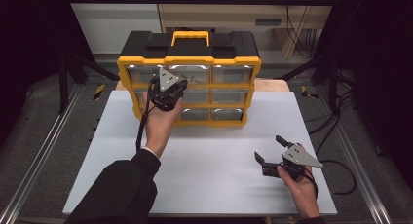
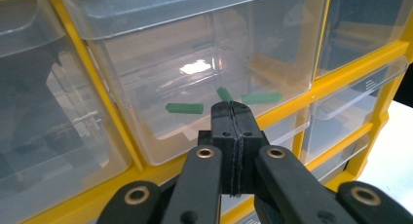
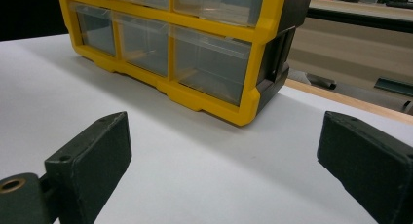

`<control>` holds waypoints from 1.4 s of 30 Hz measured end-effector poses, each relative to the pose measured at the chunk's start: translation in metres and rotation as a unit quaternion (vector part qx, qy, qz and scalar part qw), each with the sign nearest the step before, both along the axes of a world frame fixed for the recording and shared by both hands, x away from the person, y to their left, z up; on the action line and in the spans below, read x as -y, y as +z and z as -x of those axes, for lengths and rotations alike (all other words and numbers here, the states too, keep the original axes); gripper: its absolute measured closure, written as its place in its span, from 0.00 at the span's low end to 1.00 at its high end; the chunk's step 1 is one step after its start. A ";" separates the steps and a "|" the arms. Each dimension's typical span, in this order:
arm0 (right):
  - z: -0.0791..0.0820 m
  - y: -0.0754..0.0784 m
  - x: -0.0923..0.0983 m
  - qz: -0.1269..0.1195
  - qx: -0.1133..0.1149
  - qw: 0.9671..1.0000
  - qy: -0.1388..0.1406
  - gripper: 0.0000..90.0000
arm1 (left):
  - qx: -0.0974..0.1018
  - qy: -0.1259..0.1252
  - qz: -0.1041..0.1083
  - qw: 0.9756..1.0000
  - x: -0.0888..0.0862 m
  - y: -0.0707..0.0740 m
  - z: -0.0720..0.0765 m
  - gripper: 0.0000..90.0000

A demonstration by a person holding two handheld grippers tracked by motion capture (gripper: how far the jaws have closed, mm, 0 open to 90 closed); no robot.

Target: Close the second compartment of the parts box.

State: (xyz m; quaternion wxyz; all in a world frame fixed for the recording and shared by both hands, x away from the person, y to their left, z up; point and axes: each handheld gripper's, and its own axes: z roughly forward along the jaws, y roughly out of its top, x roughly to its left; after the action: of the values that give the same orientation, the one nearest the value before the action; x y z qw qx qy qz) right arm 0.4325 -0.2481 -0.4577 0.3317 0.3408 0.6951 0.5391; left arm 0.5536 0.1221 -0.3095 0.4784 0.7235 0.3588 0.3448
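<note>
Left gripper view: closed left gripper (image 2: 233, 112) faces drawer (image 2: 195, 83) holding green pieces (image 2: 184, 108).

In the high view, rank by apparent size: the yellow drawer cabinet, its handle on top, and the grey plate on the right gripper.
1. Drawer cabinet, by far.
2. Handle.
3. Grey plate on the right gripper; it sits nearer the camera, so this gap is unsure.

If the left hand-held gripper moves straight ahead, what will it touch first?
Probably the clear plastic drawer front of the yellow-framed organiser; the shut left hand-held gripper points at it, green pieces behind.
</note>
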 end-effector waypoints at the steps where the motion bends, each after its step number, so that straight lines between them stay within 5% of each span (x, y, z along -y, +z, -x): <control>1: 0.000 0.000 0.000 0.000 0.000 1.000 0.000 0.06 | -0.002 -0.001 -0.005 1.000 0.000 0.001 0.000 0.99; 42: 0.000 -0.001 0.000 0.005 -0.002 1.000 0.000 0.06 | -0.003 0.004 -0.002 1.000 0.004 -0.001 -0.006 0.99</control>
State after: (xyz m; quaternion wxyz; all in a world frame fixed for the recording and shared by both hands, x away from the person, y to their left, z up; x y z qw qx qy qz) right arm 0.4326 -0.2481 -0.4583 0.3320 0.3404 0.6982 0.5351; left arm 0.5595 0.1186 -0.3104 0.4746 0.7238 0.3629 0.3452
